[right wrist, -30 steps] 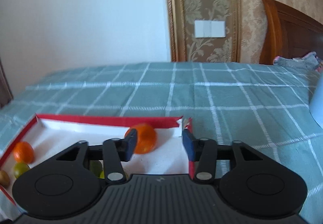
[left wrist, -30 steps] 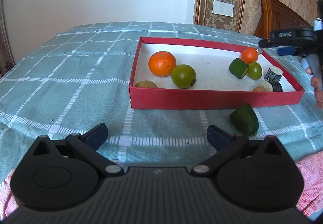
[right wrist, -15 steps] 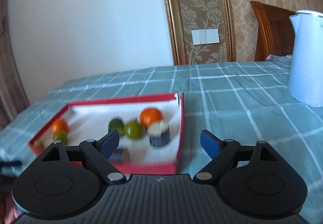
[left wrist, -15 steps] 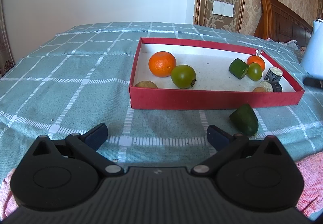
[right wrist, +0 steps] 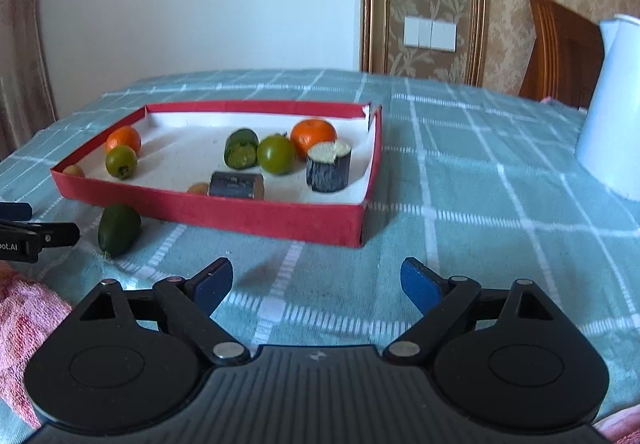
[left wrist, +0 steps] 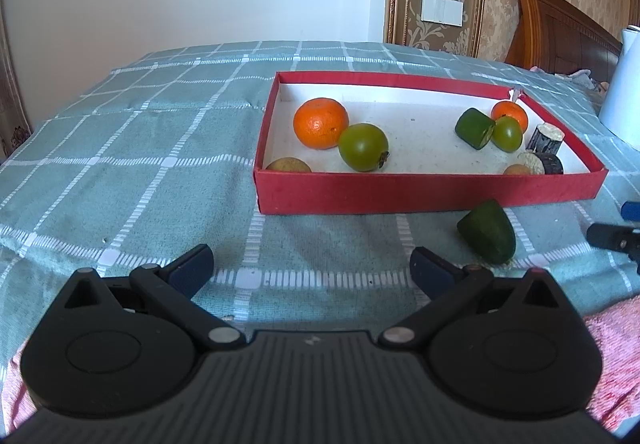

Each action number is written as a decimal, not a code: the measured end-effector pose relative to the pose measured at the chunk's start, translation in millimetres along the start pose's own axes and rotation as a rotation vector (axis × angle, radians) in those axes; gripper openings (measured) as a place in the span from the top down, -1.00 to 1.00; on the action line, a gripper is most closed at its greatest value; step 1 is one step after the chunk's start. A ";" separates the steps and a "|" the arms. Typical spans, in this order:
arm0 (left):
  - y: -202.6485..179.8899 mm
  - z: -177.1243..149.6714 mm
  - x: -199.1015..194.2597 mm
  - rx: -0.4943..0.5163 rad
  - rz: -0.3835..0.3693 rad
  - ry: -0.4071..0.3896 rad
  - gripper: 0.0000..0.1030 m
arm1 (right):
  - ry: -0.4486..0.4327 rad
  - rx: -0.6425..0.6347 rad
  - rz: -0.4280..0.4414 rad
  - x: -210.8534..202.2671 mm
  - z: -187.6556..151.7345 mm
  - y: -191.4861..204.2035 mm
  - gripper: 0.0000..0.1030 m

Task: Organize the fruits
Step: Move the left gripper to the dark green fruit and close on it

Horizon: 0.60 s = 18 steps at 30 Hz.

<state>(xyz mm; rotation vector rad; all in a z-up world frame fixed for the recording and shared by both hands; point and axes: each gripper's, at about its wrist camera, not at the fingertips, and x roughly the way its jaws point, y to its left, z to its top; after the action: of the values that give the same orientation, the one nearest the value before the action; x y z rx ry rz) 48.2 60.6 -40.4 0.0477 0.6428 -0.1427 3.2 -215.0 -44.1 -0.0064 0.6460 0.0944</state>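
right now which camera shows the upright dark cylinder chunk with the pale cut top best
The right wrist view: the upright dark cylinder chunk with the pale cut top stands unobstructed there. The left wrist view shows it smaller, near the red box's far right wall.

Both wrist views look low across the bed; both share the red box [left wrist: 432,195].

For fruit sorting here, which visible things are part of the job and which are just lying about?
Job: red box; oranges; green fruits; green piece outside the box; dark cylinders.
Lying about: white jug; pink cloth; checked cloth.
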 end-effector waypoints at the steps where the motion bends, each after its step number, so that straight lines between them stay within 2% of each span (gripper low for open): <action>1: -0.6 -0.1 -0.2 0.003 0.003 -0.001 -1.00 | 0.019 0.006 0.006 2.6 0.5 -1.3 -0.85; 2: -1.1 -0.8 -1.1 0.003 0.011 -0.001 -1.00 | 0.030 0.010 0.009 4.1 1.0 -2.1 -0.92; 5: -4.6 -4.4 -8.2 -0.021 0.020 -0.009 -1.00 | 0.032 0.008 0.012 4.0 -0.5 -1.2 -0.94; 10: -22.0 -4.1 -24.2 -0.064 -0.056 -0.052 -1.00 | 0.028 0.016 0.020 3.0 -1.4 -3.2 -0.94; 18: -68.1 8.2 -23.9 0.023 -0.090 -0.045 -1.00 | 0.022 0.033 0.019 2.0 -1.3 -5.6 -0.94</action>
<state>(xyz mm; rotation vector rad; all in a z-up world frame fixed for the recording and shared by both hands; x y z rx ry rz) 24.1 -4.7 -19.5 0.0372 0.5988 -0.2372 4.5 -220.5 -46.5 0.0304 0.6694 0.1023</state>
